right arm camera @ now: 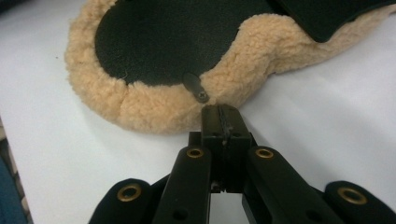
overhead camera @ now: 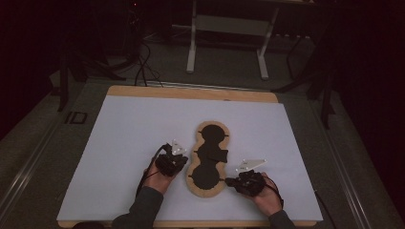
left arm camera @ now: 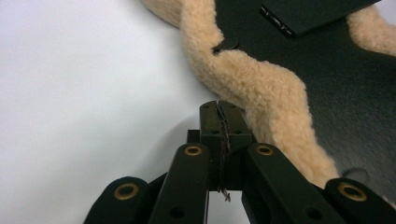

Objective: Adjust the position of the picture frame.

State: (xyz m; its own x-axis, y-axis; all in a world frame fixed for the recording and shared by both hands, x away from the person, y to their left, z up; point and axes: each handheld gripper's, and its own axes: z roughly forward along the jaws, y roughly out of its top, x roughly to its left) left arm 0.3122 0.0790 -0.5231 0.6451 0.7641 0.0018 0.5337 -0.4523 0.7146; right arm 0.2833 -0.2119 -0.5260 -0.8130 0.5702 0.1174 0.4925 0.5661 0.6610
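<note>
Right up against each gripper camera, black jaws are seen pressed together with nothing pinched between them: the left gripper (left arm camera: 223, 109) sits with its tips just beside the fleece edge, the right gripper (right arm camera: 224, 112) likewise, its tips just short of the fluffy rim. Going by size, a big white sheet (overhead camera: 143, 129) is spread over a wooden table (overhead camera: 191, 92), whose edge is only visible along the far side and a strip at the near side. Beyond it the room is so dark that little can be made out besides a pale metal frame (overhead camera: 229, 28) and some cables on the floor. On the sheet, roughly centred and nearer the person, a peanut-shaped pad (overhead camera: 208, 160) is laid flat, black in the middle with a tan fleece border (left arm camera: 266, 98). A black flap (overhead camera: 216, 153) lies across its waist; in both gripper views it's cut off by the top edge, so its full shape can't be told. Both hands are seen on either side of the pad's near lobe, forearms cut off at the bottom. Smallest bit: a little black tab with a rivet (right arm camera: 195, 87) at the fleece notch.
</note>
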